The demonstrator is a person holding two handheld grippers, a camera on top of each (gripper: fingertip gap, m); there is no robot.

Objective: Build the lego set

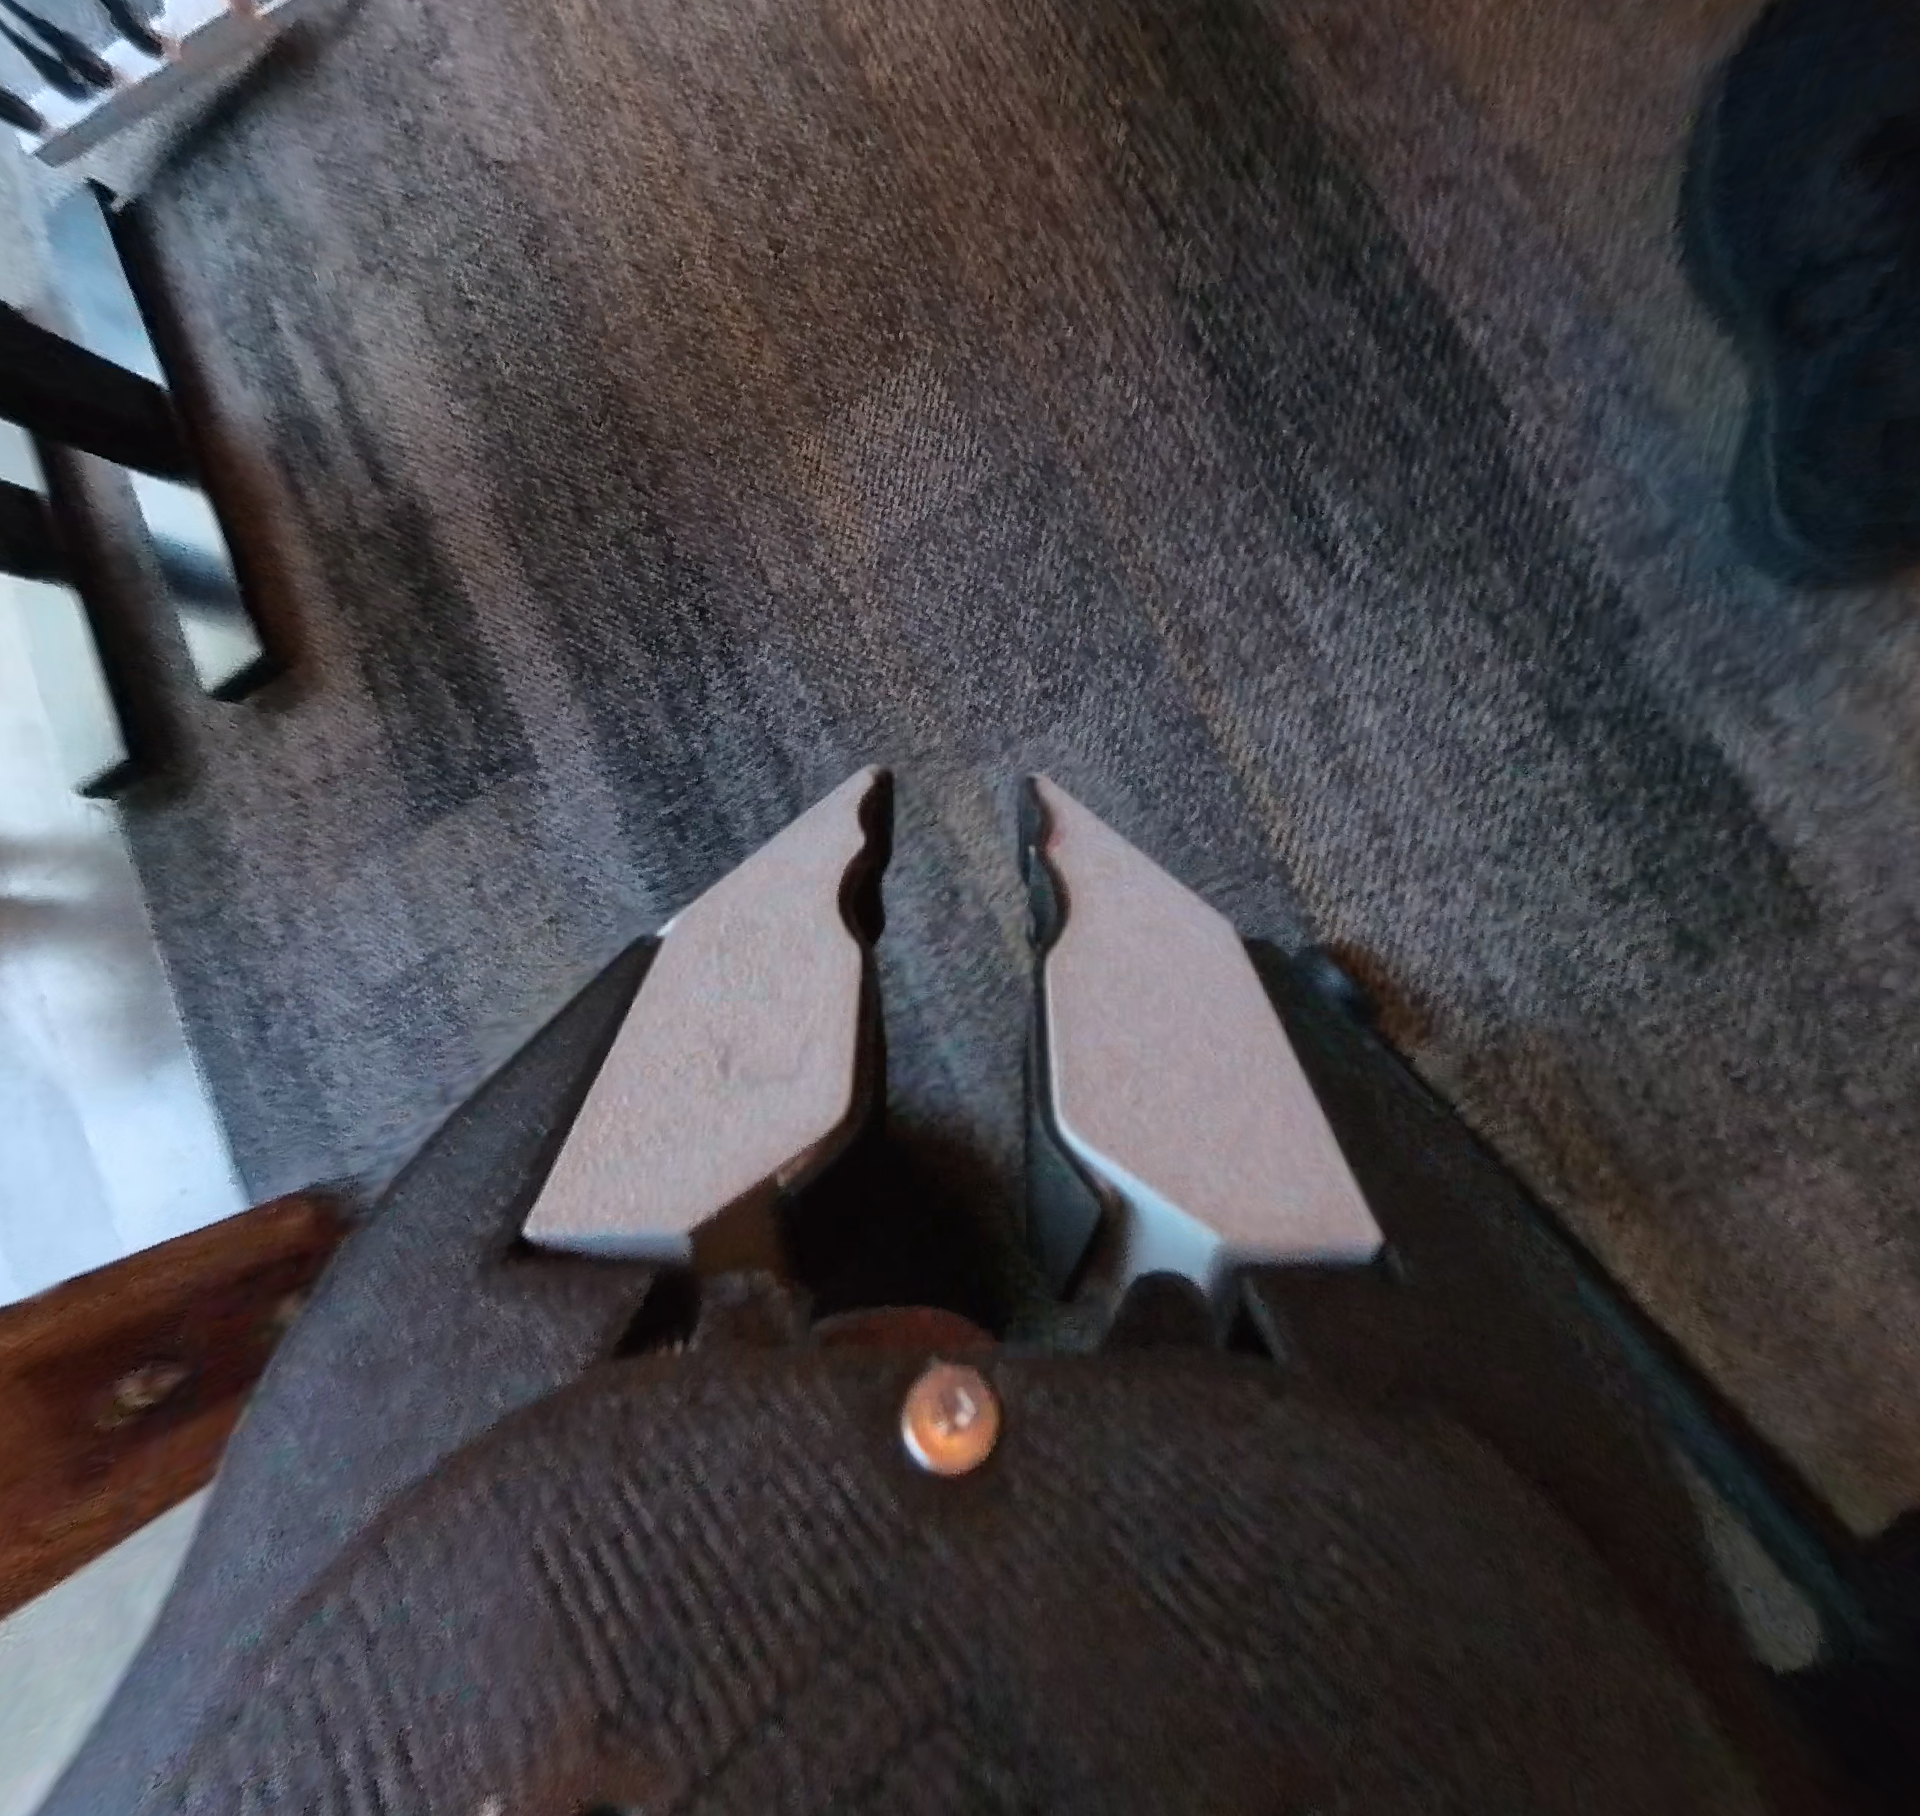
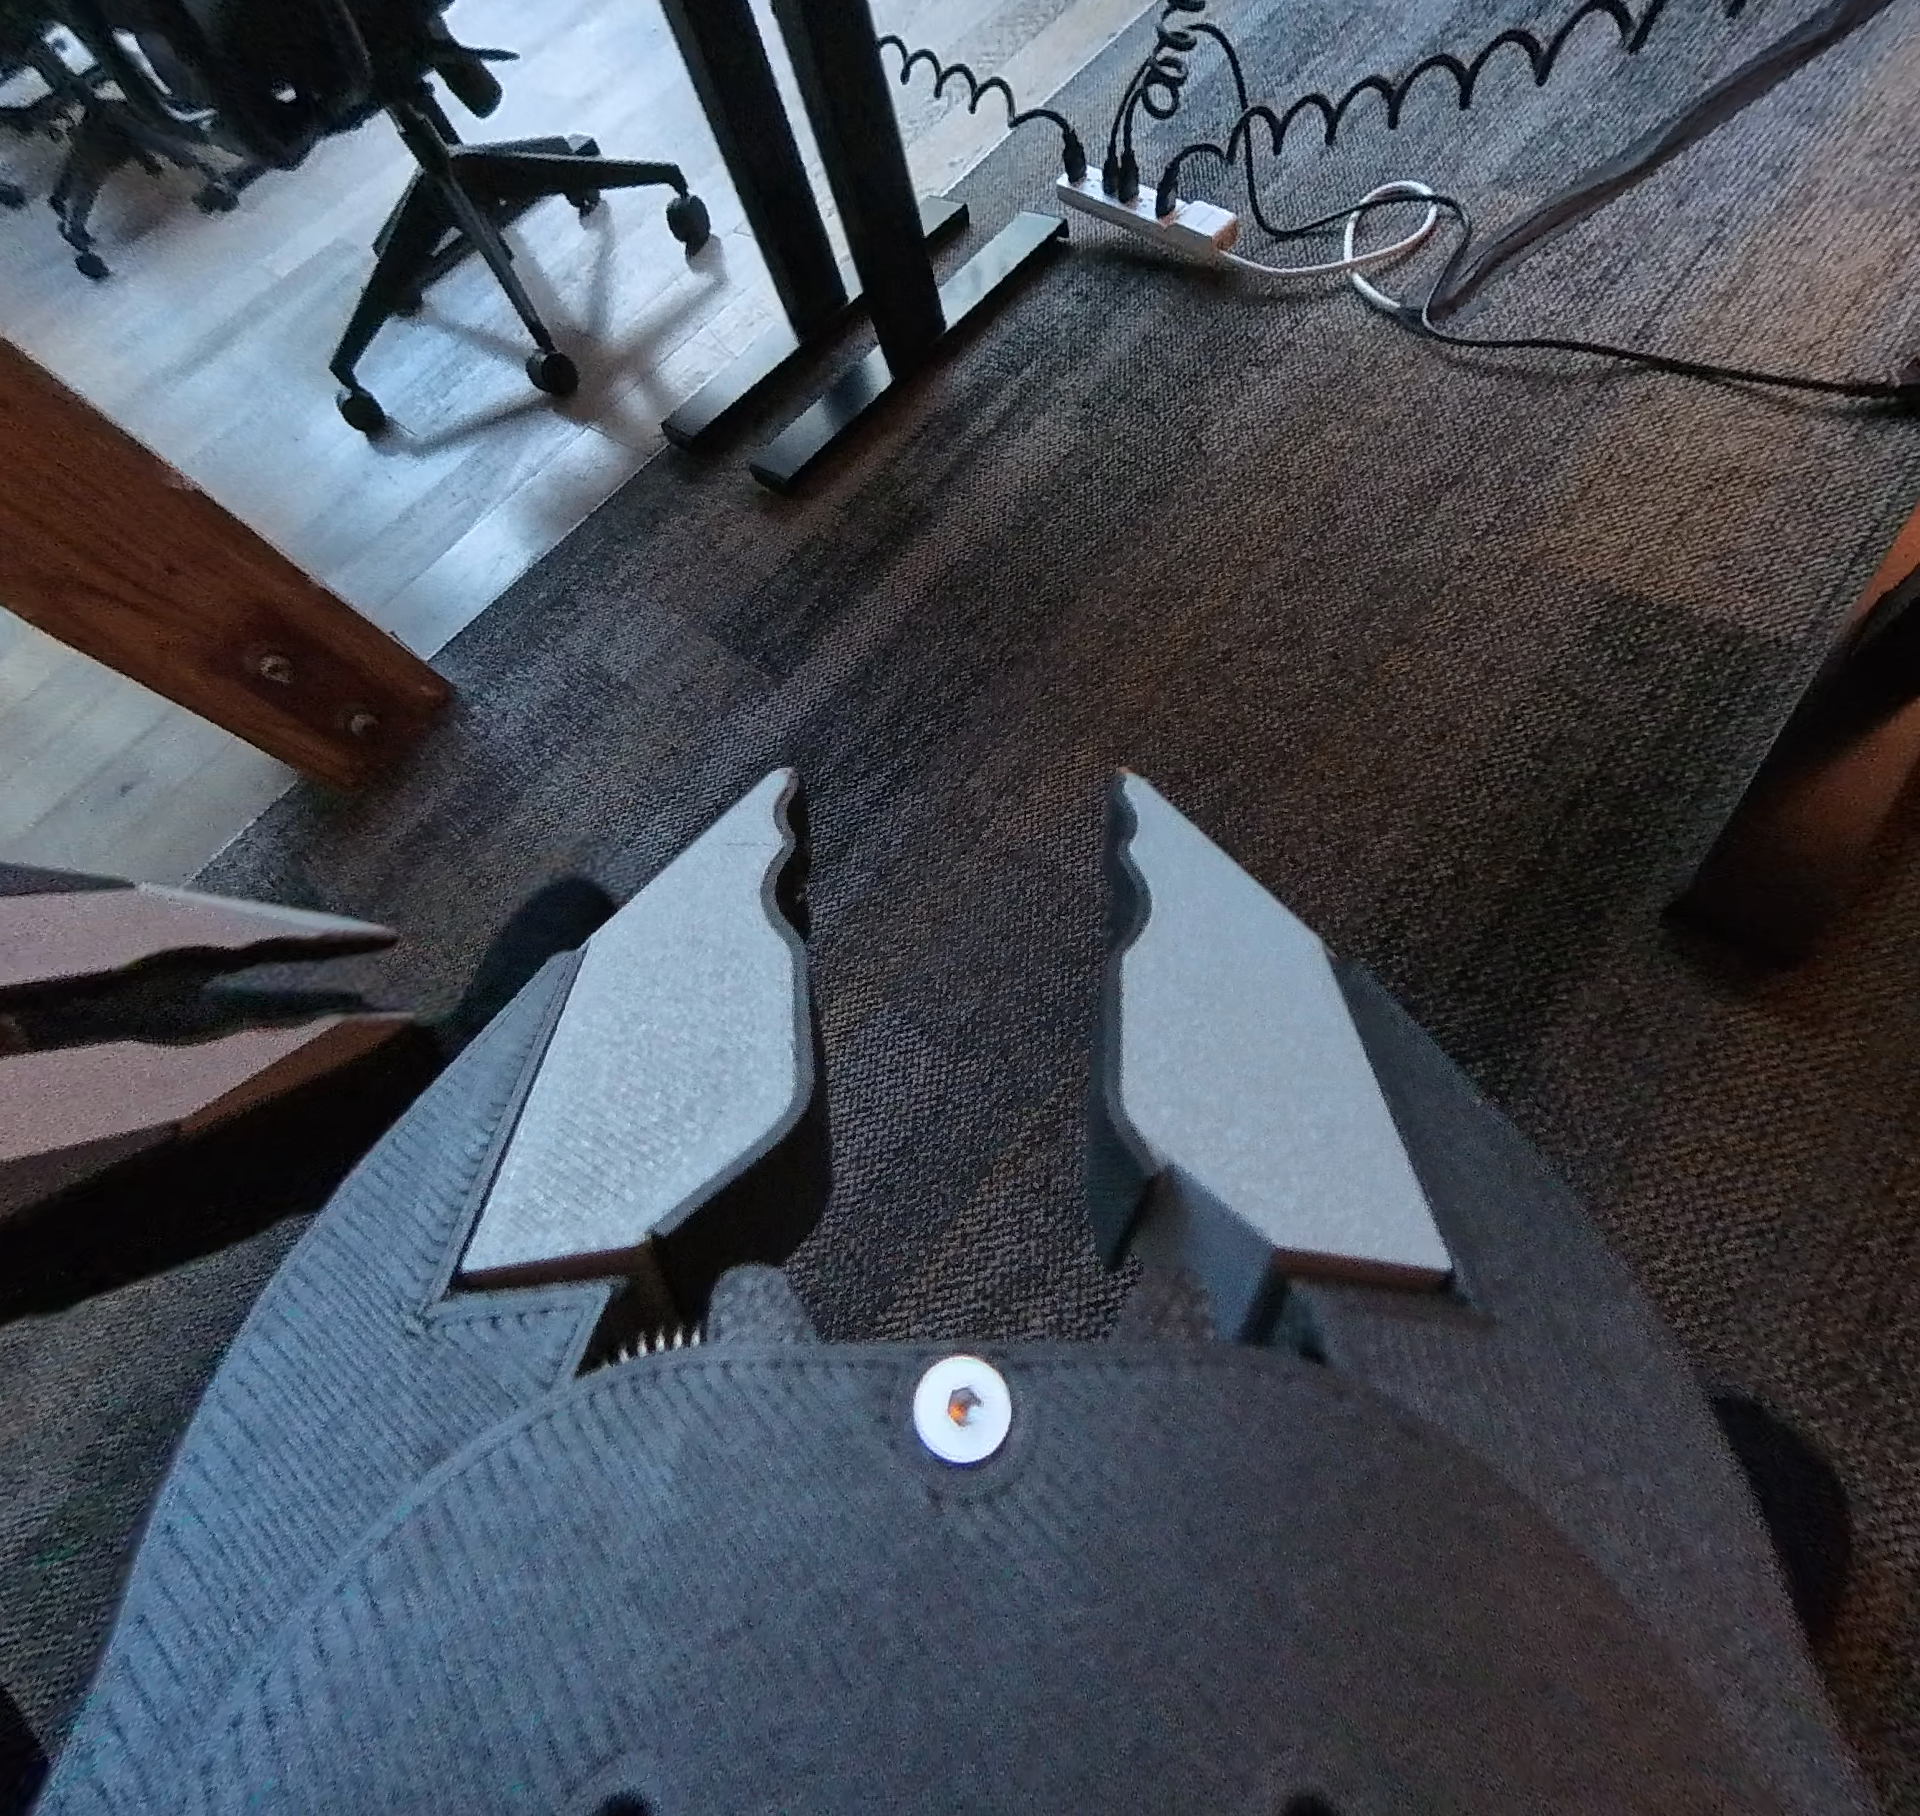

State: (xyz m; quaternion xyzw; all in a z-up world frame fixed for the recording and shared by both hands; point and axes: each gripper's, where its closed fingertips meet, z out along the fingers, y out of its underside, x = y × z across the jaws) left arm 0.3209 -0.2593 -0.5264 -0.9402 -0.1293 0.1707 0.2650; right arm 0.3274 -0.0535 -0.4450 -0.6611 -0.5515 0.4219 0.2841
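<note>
My left gripper point(image 1: 958, 779) hangs over the dark grey woven carpet point(image 1: 935, 364) with its jaws narrow and only carpet showing between them. That view is blurred, so much is hard to read: a dark rounded blob point(image 1: 1808, 270) at the far right edge is cut off and I cannot tell what it is. At the far left a white power strip point(image 1: 187, 21) with black cables is smeared and half out of frame, and black metal legs point(image 1: 125, 540) run off the left edge.

My right gripper point(image 2: 958, 779) has its jaws wide, with bare carpet point(image 2: 1247, 540) in the gap and the fingers touching nothing. To its near left my left gripper's pale fingers point(image 2: 156, 945) poke into view, cut off at the edge. A reddish-brown wooden post point(image 2: 208, 582) with two screws stands left of me, where the carpet meets pale plank flooring point(image 2: 187, 312); its top is out of frame. Farther off stand two black upright bench legs point(image 2: 831, 156) on flat feet, and a black wheeled office chair point(image 2: 488, 208) whose seat is cropped. Far right, coiled black cables point(image 2: 1455, 83) plug into the white power strip point(image 2: 1143, 203). A brown block point(image 2: 1829, 779) at the right edge is mostly hidden.
</note>
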